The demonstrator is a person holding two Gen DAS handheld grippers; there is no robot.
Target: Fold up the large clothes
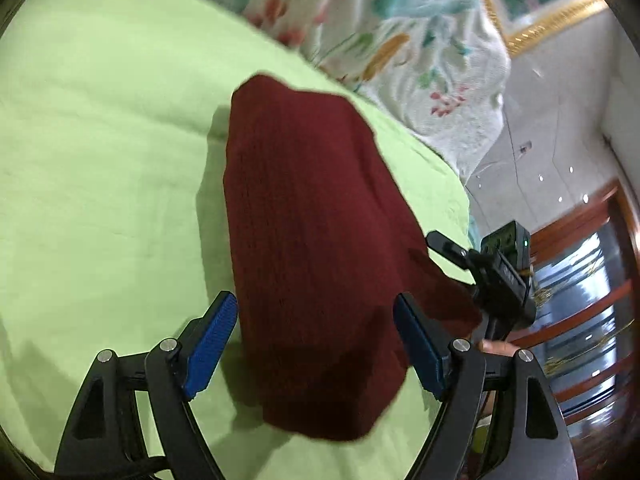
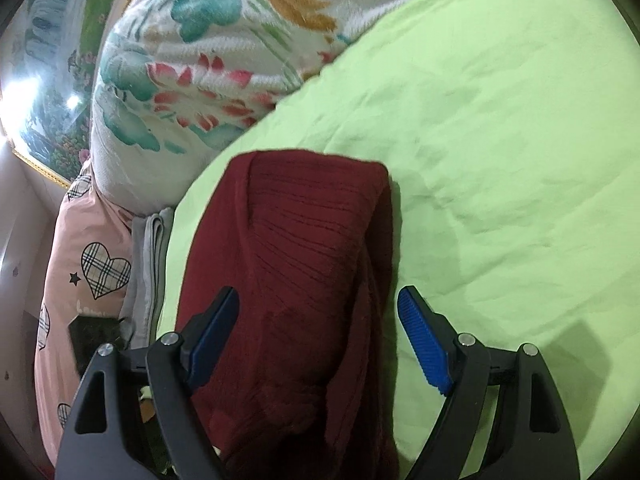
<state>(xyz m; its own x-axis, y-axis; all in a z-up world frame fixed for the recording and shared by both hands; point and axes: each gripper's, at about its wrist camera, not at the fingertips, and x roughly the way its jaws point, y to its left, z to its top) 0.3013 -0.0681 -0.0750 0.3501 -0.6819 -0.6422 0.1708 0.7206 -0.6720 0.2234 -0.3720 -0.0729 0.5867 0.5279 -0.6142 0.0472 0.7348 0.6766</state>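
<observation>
Maroon knit sweater (image 1: 312, 240) lies folded into a narrow stack on the lime green bedsheet (image 1: 100, 160), just short of the floral blanket (image 1: 400, 40). Left tool (image 1: 316, 344) released, jaws spread wide over the near end of the sweater. Right tool (image 2: 318, 344) also released, straddling the sweater, nothing held. Likely next: final fold. Pinch both near corners through all layers, lift evenly, lay toward the blanket-side edge, keep edges aligned.

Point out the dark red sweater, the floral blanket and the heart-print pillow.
dark red sweater (image 2: 304, 240): right wrist view, ribbed top layer.
floral blanket (image 2: 180, 92): right wrist view, red flower print.
heart-print pillow (image 2: 105, 266): right wrist view, plaid heart.
</observation>
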